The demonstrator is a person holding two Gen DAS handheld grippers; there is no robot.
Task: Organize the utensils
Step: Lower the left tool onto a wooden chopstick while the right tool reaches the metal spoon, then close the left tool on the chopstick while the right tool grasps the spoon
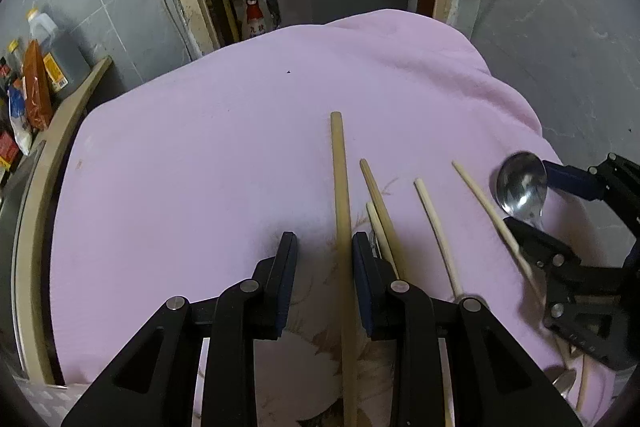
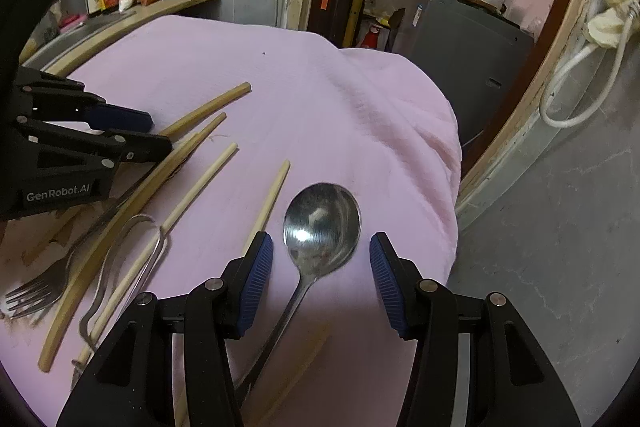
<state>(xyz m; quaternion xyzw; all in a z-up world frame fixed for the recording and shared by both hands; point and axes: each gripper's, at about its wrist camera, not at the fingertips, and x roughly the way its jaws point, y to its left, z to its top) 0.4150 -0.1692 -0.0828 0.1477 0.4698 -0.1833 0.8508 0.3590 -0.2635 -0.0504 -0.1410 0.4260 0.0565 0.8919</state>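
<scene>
Five pale chopsticks (image 1: 343, 227), one shiny spoon (image 2: 320, 227)

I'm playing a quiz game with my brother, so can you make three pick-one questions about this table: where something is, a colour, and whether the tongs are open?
1. Where does the spoon's bowl lie?
A. on the bottle shelf
B. between the fingers of the right tongs
C. on the floor

2. What colour is the cloth on the table?
A. green
B. black
C. pale pink

3. How do the right tongs stand?
A. open, clear of the spoon
B. shut on a fork
C. shut on a chopstick

Answers: 1 B, the bowl sits in the gap of those tongs; 2 C, the whole cover looks pale pink; 3 A, cloth shows on both sides of the spoon.
</scene>
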